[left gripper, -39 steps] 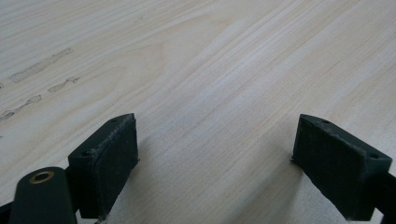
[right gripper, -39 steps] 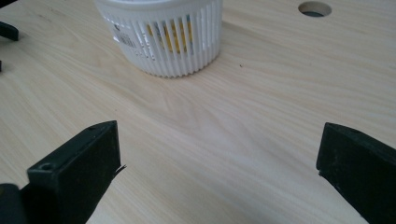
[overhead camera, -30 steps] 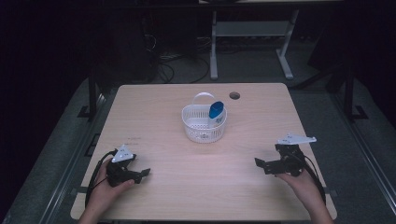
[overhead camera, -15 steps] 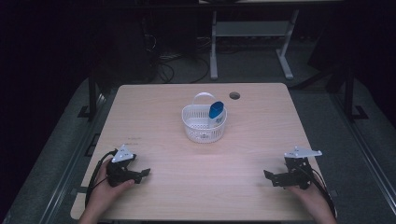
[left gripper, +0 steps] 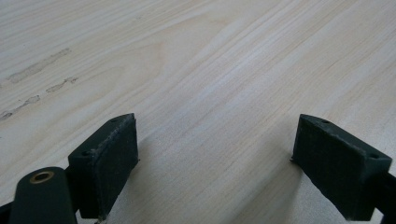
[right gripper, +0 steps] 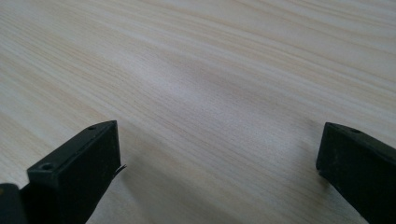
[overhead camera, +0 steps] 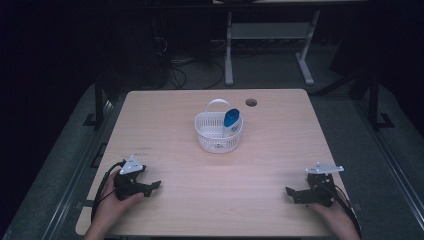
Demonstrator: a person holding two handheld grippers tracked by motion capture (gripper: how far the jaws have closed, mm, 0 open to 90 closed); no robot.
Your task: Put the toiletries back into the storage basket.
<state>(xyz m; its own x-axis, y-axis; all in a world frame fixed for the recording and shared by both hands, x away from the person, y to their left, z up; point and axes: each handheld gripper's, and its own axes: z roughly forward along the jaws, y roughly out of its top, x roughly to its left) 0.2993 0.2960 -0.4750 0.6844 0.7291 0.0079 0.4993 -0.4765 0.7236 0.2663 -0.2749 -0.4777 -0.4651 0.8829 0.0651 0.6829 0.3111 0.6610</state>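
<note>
Both rest on the counter (overhead camera: 215, 175): left hand-held gripper (overhead camera: 153, 186) and right hand-held gripper (overhead camera: 290, 191), jaws spread, empty. Well ahead, between them, the white basket (overhead camera: 218, 135) props the blue-capped bottle (overhead camera: 231, 121) upright, probably parked.

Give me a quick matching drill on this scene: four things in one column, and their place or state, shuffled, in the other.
Things:
1. white basket
2. blue-capped tube
3. left gripper
4. right gripper

Places or states:
A. open, at the table's near right edge
B. leaning inside the basket
C. open, at the table's near left edge
D. standing mid-table, handle up

Pairs: 1-D, 2-B, 3-C, 4-A
</note>
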